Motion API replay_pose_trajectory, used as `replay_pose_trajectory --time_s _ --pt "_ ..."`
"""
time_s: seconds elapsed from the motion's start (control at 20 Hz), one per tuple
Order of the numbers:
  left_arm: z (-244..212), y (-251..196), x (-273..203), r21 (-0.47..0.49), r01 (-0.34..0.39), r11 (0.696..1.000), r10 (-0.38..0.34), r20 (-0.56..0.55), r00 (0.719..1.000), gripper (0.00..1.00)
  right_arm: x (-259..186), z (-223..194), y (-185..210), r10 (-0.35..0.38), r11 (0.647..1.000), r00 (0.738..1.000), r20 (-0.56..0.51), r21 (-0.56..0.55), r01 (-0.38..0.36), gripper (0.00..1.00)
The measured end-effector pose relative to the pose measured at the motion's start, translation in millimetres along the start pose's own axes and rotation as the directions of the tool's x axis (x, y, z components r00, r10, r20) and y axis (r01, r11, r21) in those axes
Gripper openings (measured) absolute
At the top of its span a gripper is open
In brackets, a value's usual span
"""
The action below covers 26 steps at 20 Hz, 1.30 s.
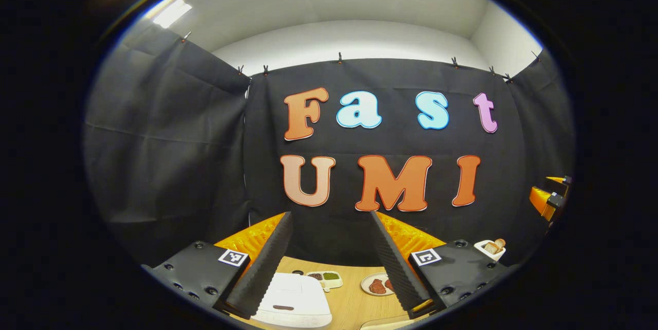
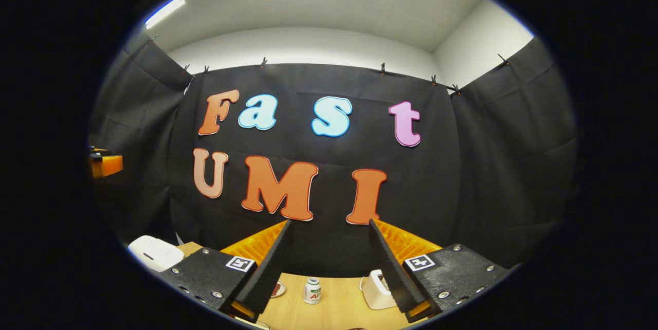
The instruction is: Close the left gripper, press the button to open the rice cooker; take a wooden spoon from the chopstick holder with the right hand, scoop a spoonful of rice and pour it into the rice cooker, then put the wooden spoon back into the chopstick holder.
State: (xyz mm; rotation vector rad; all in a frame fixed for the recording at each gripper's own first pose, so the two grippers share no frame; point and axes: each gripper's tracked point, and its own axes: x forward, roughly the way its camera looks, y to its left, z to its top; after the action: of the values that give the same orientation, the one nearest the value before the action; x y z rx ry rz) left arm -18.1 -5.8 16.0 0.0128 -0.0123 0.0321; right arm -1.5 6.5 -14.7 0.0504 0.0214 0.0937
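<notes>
I'm holding two tools, both raised well above the tabletop (image 1: 354, 301) and pointing at the booth wall. Left tool (image 1: 331, 263): fingers standing wide apart, gripping nothing. Right tool (image 2: 329, 268): fingers also spread apart, gripping nothing.

Counting in the left gripper view: one white rice cooker (image 1: 295, 301), lid down, sitting low between my left tool's fingers and nearer its left finger; one small divided dish (image 1: 325, 278) just behind it with dark and green fillings; one round plate (image 1: 378, 285) with reddish-brown pieces showing beside the right finger; one white chopstick holder (image 1: 491, 249) off to the right past the left tool's body, something wooden sticking out of it, can't tell if it's the spoon. The other tool is peeking in at the far right edge.

Counting in the right gripper view: one small white bottle (image 2: 312, 290) sitting between my right tool's fingers, one white boxy container (image 2: 378, 289) touching the right finger's outline, the rice cooker lying far left
</notes>
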Motion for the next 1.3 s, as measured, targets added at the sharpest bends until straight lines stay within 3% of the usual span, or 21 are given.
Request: replay_pose_trajectory --time_s 0.4,0.65,0.8,0.9,1.1,1.3 --pt "-2.1 21.9 -0.9 0.012 -0.025 1.0 0.025 0.0 1.0 0.99 -4.6 -6.7 1.4 -0.006 1.0 1.0 -0.012 -0.018 0.006 0.93" --pt "-6.5 36.7 10.1 0.054 -0.053 0.997 0.054 -0.02 0.998 0.63 -7.9 -18.1 -8.3 -0.037 0.999 0.999 -0.033 -0.012 0.036 0.93" --pt "-10.1 47.5 5.4 0.041 -0.077 0.996 0.078 -0.027 0.997 0.13 -9.9 -24.5 -15.2 -0.057 0.998 0.997 -0.047 -0.008 0.057 0.93" --pt "-11.3 57.3 -9.6 0.034 -0.091 0.995 0.092 -0.047 0.995 0.02 -12.0 -28.7 -17.0 -0.064 0.998 0.997 -0.053 -0.008 0.063 0.93" --pt "-64.4 73.8 17.6 0.007 -0.108 0.994 0.107 -0.208 0.972 0.04 -14.4 -35.7 -18.2 -0.075 0.997 0.995 -0.062 -0.011 0.074 0.94" --pt "-117.3 92.4 22.3 -0.088 -0.133 0.987 0.088 -0.396 0.914 0.05 -16.2 -48.6 -17.8 -0.082 0.997 0.993 -0.086 -0.014 0.082 0.93"
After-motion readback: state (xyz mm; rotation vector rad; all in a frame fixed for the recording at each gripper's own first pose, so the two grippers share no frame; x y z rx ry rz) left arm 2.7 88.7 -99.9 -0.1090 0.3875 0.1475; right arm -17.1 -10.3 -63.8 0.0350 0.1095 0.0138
